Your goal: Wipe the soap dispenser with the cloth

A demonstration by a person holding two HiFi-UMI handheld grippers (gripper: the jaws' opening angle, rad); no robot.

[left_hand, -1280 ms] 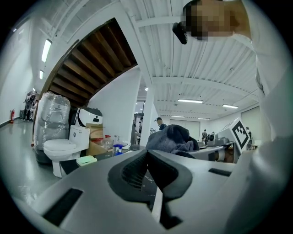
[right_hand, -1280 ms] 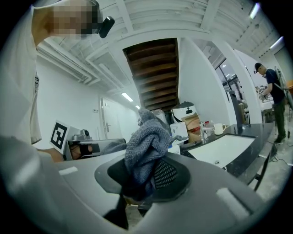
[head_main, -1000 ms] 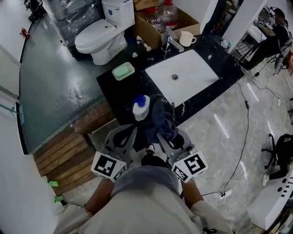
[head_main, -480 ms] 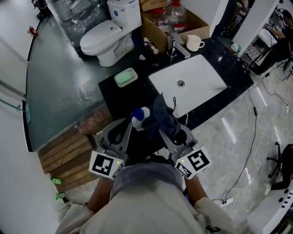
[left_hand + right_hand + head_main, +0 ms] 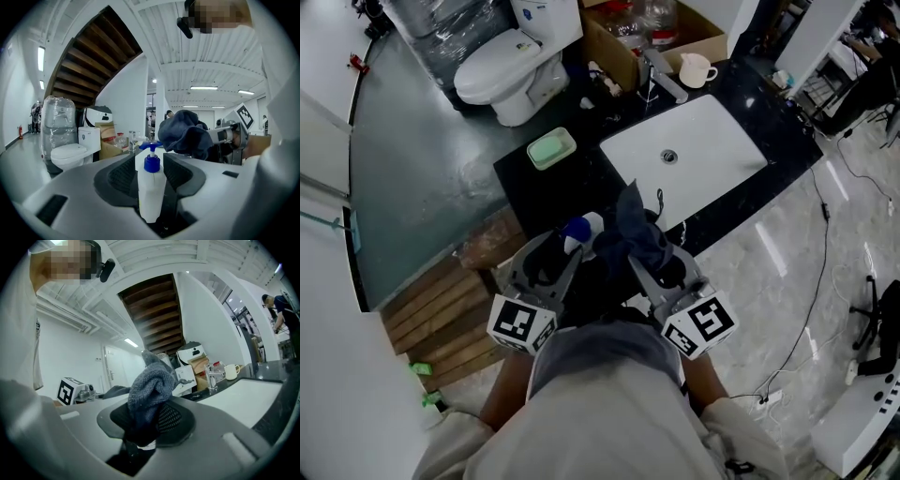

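The soap dispenser [image 5: 579,229], a white bottle with a blue pump [image 5: 151,161], stands upright between the fingers of my left gripper [image 5: 553,257]. Those jaws have just been opening, and a gap shows on each side of the bottle. What the bottle rests on is hidden. My right gripper [image 5: 661,259] is shut on the dark blue-grey cloth [image 5: 634,230], which bunches up above its pads [image 5: 151,390]. In the left gripper view the cloth [image 5: 187,133] hangs just right of the pump head and slightly above it.
The black counter [image 5: 553,187] holds a white sink basin [image 5: 694,141], a faucet [image 5: 661,77], a white mug [image 5: 694,67] and a green soap dish [image 5: 551,148]. A toilet [image 5: 511,66] and a cardboard box [image 5: 609,52] stand beyond. Wooden steps [image 5: 431,319] lie at left.
Both grippers and the dispenser have drawn back toward the counter's near edge. The left jaws stand wider around the bottle than before. The cloth stays in the right gripper.
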